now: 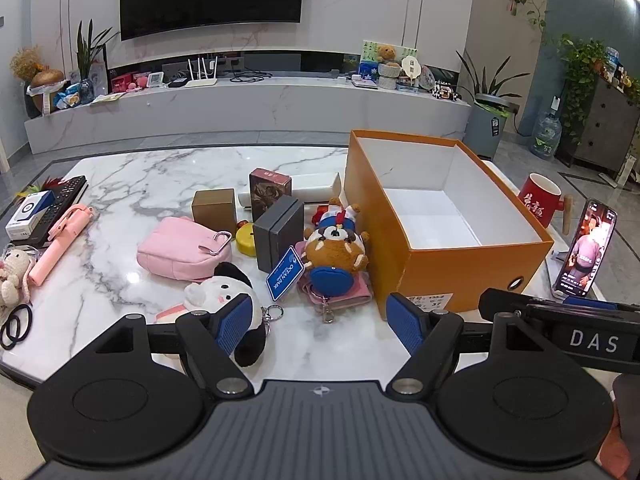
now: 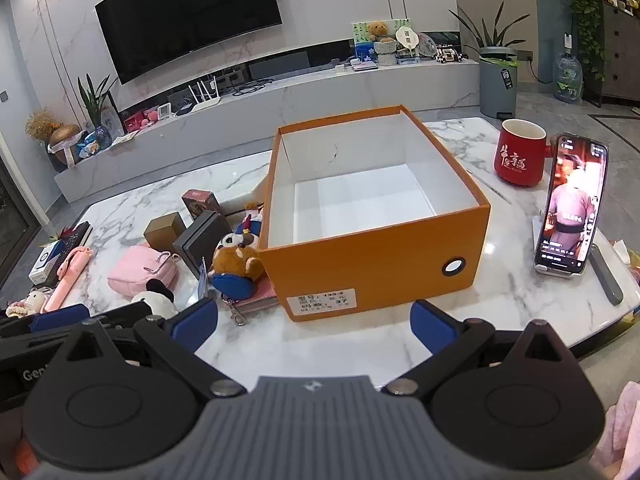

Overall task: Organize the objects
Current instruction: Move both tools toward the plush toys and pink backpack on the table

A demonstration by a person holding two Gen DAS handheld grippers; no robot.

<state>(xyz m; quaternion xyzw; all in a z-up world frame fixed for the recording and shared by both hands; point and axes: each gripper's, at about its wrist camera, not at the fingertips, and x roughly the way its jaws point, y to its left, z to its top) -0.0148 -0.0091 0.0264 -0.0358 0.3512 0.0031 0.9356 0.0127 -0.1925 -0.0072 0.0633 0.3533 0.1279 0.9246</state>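
An open, empty orange box (image 1: 460,264) (image 2: 376,256) stands on the marble table (image 1: 132,176). Left of it lie a brown plush toy (image 1: 336,248) (image 2: 236,256), a panda plush (image 1: 228,292), a pink pouch (image 1: 180,250) (image 2: 142,270), a dark grey box (image 1: 278,232), a gold box (image 1: 214,210), a maroon box (image 1: 266,190) and a yellow tape measure (image 1: 246,240). My left gripper (image 1: 322,326) is open and empty above the near table edge, facing the toys. My right gripper (image 2: 314,326) is open and empty, facing the box's labelled front.
A phone on a stand (image 2: 570,208) and a red mug (image 2: 520,156) sit right of the box. A pink selfie stick (image 1: 60,240), remote (image 1: 66,192), small plush (image 1: 14,276) and hair ties (image 1: 16,326) lie at the table's left end. A TV console (image 1: 240,108) stands behind.
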